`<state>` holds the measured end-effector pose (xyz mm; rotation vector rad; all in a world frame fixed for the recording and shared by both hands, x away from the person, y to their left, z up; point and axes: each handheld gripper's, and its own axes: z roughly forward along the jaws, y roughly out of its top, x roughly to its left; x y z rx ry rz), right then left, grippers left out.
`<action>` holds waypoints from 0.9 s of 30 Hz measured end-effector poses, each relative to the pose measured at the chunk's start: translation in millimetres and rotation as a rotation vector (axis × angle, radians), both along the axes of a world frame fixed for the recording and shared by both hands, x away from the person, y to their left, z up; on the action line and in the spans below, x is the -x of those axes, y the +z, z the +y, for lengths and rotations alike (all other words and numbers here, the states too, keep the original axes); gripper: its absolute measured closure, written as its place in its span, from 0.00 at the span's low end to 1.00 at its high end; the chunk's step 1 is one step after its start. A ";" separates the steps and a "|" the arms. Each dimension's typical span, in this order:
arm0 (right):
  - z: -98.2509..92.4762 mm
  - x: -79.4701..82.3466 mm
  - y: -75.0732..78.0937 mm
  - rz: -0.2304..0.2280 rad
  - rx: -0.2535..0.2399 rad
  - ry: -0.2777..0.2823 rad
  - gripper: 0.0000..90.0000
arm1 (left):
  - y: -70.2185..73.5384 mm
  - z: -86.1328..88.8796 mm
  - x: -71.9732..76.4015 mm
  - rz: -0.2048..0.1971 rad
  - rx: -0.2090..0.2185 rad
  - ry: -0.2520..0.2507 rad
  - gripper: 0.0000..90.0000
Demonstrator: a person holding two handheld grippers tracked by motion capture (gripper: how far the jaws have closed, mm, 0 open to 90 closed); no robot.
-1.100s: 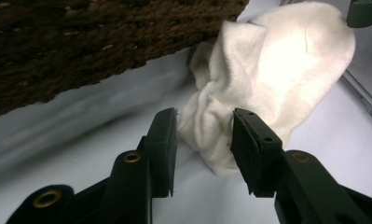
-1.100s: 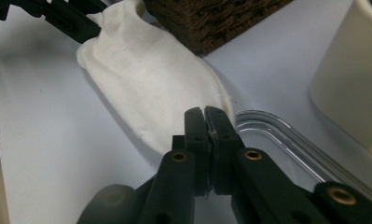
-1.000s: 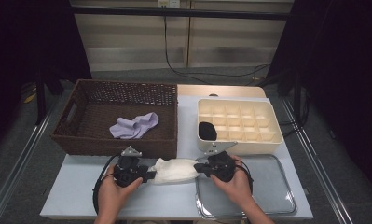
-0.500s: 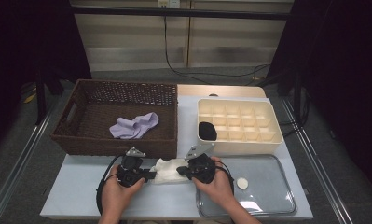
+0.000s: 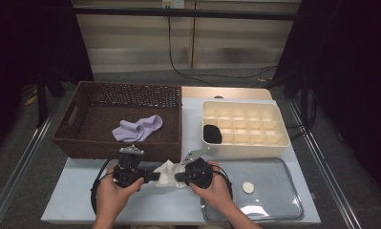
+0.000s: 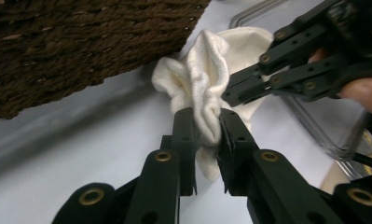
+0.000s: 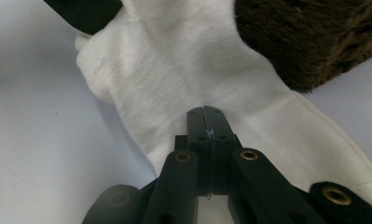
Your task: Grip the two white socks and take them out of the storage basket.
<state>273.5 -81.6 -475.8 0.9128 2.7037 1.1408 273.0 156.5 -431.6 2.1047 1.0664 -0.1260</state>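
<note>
Since the earlier frame, right gripper (image 5: 180, 177) moved toward 9 o'clock, jaws together, maybe pinching the sock (image 5: 169, 172); left gripper (image 6: 205, 135) just closed, clamped on it, near the basket (image 5: 83, 143).

The wicker basket (image 5: 119, 121) walls off the far left, its near wall just beyond the white cloth (image 5: 169, 172). The cream compartment tray (image 5: 245, 128) blocks the far right. On the near right lies a glass lid (image 5: 269, 191). Bare bench (image 5: 68, 200) lies at near left, with a narrow lane between basket and tray.
</note>
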 end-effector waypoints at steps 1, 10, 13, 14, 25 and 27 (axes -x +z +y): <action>1.4 0.4 0.1 0.005 -0.004 -0.003 1.00 | 0.8 0.3 -0.2 0.002 0.000 -0.002 0.87; 10.2 -4.2 7.1 0.004 -0.023 -0.009 1.00 | 3.7 0.6 -0.8 0.001 -0.006 -0.008 0.87; 14.3 -4.1 3.0 0.023 -0.023 0.004 1.00 | 6.4 0.1 -0.4 -0.003 -0.010 -0.018 0.87; 14.9 -4.0 2.6 0.021 -0.015 0.009 1.00 | 7.5 -0.1 -0.3 0.000 -0.008 -0.024 0.87; 13.4 -1.2 2.1 0.050 -0.027 0.049 1.00 | 17.0 -13.9 -0.8 -0.016 0.009 -0.067 0.87; 9.1 -0.2 3.1 0.050 -0.031 0.041 1.00 | 16.2 -15.4 -1.5 -0.016 0.012 -0.066 0.87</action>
